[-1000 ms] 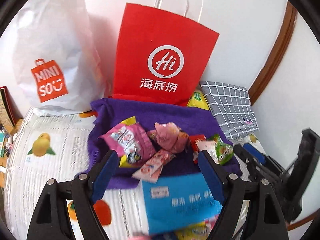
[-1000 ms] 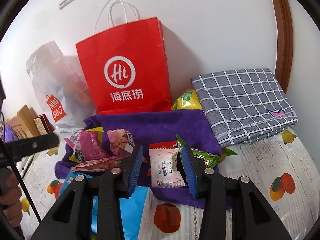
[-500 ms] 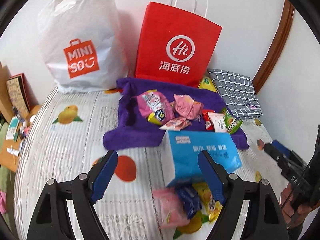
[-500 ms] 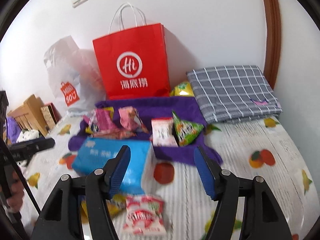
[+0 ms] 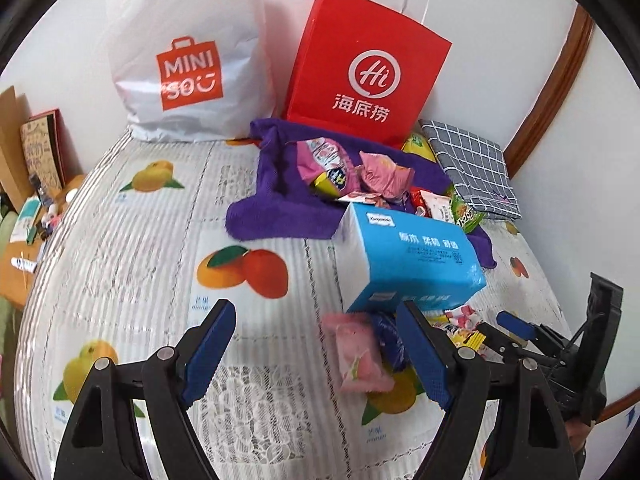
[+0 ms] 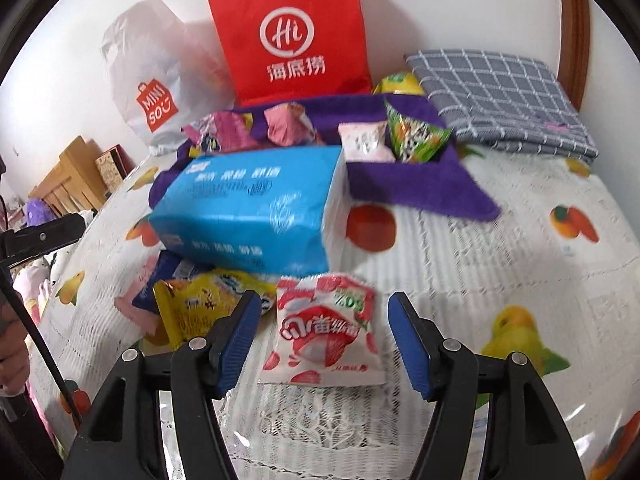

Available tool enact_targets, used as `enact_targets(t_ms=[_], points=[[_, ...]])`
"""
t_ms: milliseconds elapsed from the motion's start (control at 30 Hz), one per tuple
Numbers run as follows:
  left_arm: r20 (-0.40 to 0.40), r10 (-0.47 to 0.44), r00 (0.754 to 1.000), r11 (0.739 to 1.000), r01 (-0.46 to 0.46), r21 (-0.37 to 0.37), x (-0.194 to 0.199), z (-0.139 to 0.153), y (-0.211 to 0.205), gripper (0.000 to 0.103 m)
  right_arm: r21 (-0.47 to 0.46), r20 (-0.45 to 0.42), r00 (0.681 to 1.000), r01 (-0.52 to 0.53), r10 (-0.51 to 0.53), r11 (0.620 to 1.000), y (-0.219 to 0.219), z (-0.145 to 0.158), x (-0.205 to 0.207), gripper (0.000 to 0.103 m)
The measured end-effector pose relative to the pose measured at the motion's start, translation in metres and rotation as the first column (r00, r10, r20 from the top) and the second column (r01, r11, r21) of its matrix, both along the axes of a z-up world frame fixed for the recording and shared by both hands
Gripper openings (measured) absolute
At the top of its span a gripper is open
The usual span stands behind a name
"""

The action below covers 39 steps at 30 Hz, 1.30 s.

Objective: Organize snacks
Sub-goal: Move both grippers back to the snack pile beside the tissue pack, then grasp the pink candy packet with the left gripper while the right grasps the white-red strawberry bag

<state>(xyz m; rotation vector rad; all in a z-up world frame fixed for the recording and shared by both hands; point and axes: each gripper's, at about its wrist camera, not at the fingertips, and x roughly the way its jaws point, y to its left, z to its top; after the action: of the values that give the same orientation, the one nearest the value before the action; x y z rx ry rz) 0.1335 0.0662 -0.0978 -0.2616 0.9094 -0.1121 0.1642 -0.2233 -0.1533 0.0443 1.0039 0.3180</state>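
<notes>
A: Hovering over the fruit-print worktop (image 6: 500, 248), the right hand-held gripper (image 6: 324, 344) had its jaws spread, one on either side of a strawberry snack packet (image 6: 324, 332) and not pressing on it.

B: And the left one?

A: The left hand-held gripper (image 5: 316, 354) was released too, with nothing between its jaws. A pink packet (image 5: 358, 354) lay flat just beside its right finger.

B: Where was everything else?

A: A blue tissue pack (image 6: 248, 208) sat behind the strawberry packet, partly on a purple towel (image 6: 420, 188). A yellow packet (image 6: 196, 308) and a dark blue one (image 6: 170, 276) were tucked against the tissue pack's near edge; whether they went under it, I couldn't tell through the blur. On the towel lay a small pile: a big pink bag (image 5: 324, 164), a crumpled pink wrapper (image 5: 384, 174), a pale pink packet (image 6: 366, 142) and a green bag (image 6: 416, 132).

B: And at the back?

A: A red paper bag (image 5: 366, 68) and a white plastic bag (image 5: 188, 52) stood against the wall, with a folded grey checked cloth (image 6: 500, 96) to the right.
</notes>
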Motion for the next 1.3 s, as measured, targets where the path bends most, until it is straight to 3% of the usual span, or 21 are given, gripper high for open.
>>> enact_targets(t_ms=[400,767,1300], points=[[-0.025,-0.015,1.000,0.999,0.014,-0.036,-0.003,-0.011,0.002,0.081,-0.041,-0.055,0.998,-0.024,0.022,0.999,0.006,-0.019,0.001,0.065],[-0.045,-0.023,0.999,0.998,0.020,-0.052,-0.002,-0.019,0.003,0.081,-0.097,-0.030,0.999,-0.026,0.024,0.995,0.014,-0.022,0.006,0.066],[-0.080,-0.055,0.995,0.998,0.055,-0.006,0.005,-0.036,-0.015,0.080,-0.055,-0.027,1.000,-0.006,0.005,0.998,0.005,-0.020,0.005,0.055]])
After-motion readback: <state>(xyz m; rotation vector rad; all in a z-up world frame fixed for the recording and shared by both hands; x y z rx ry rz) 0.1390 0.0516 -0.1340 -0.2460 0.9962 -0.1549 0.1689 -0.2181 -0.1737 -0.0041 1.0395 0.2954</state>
